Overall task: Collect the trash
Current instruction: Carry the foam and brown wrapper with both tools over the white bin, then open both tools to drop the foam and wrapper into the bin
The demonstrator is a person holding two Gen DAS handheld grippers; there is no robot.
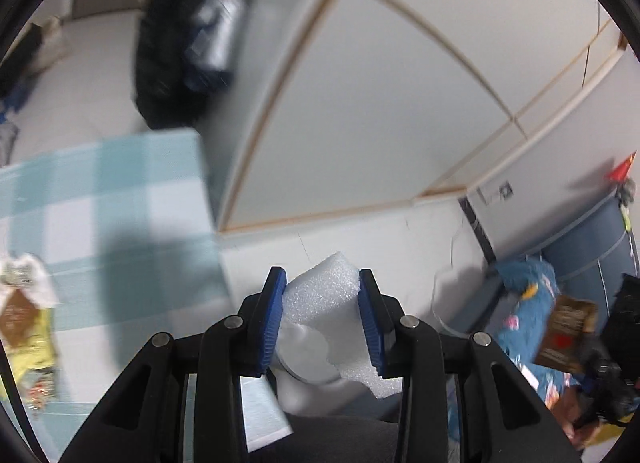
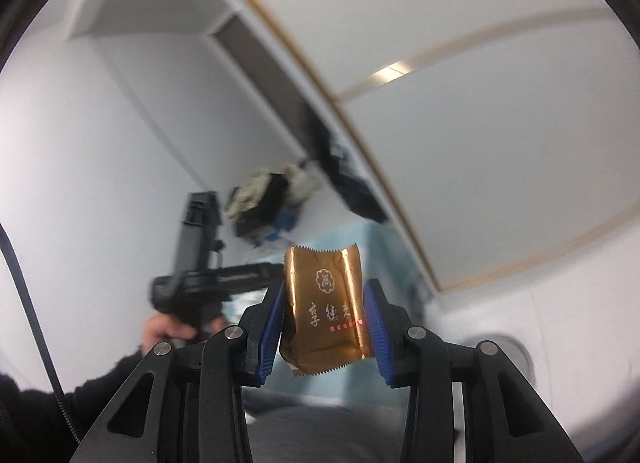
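My left gripper is shut on a white foam block, held up in the air beyond the corner of a table with a blue checked cloth. My right gripper is shut on a gold-brown snack wrapper with printed characters, also held in the air. The left gripper and the hand holding it show in the right wrist view. More wrappers lie on the cloth at the far left. The right gripper with its wrapper shows at the right edge of the left wrist view.
A white cabinet with wood-trimmed panels stands close ahead. A black bag with items sits beyond the table. A blue patterned fabric and a white round bin are low right. Both views are motion-blurred.
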